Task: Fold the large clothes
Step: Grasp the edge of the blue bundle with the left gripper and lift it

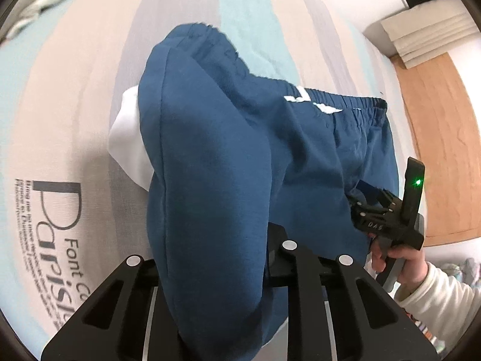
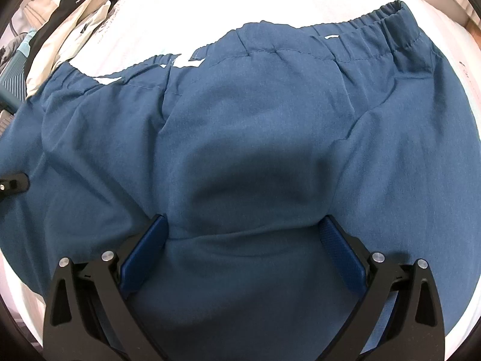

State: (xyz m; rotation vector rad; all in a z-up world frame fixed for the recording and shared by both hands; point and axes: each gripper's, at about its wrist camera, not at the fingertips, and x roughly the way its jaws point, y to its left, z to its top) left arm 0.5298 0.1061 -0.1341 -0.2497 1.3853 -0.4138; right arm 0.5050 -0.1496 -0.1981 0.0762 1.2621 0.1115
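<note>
Blue trousers (image 1: 228,162) with an elastic waistband and white drawstring lie on the striped bed; they fill the right wrist view (image 2: 240,138). My left gripper (image 1: 210,252) is shut on a raised fold of the blue cloth, which drapes over its fingers. My right gripper (image 2: 245,234) has its blue-padded fingers (image 2: 147,255) spread wide with a hump of cloth between them, resting on the trousers. The right gripper also shows in the left wrist view (image 1: 372,207), at the trousers' right edge, held by a hand.
A white garment (image 1: 129,147) lies under the trousers' left side. The bed sheet (image 1: 60,120) has printed lettering. A wooden floor (image 1: 436,138) and stacked white boards (image 1: 430,39) are at the right. A beige and black jacket (image 2: 69,21) lies at the back left.
</note>
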